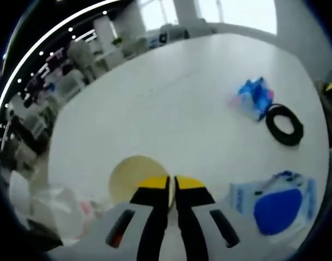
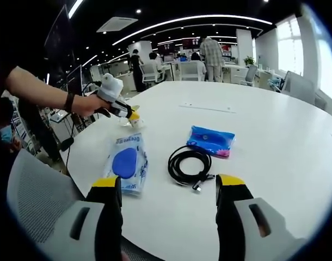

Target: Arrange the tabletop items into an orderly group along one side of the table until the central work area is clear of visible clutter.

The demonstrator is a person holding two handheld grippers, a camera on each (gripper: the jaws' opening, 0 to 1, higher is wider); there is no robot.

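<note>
White round table (image 2: 275, 136) in an open office carries a blue wipes pack (image 2: 125, 163) near its edge, a coiled black cable (image 2: 189, 166) just beside it, and a small blue pouch (image 2: 210, 141) past the cable. Left claw (image 1: 172, 187) is pinched on a pale paper cup (image 1: 130, 176). Right claw (image 2: 168, 190) hangs spread above the near edge.

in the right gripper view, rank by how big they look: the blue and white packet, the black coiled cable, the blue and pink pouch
1. Blue and white flat plastic packet, largest, though nearest the camera.
2. Black coiled cable and blue and pink crinkled pouch look about alike; the pouch lies farther away, so no ranking between them.
</note>
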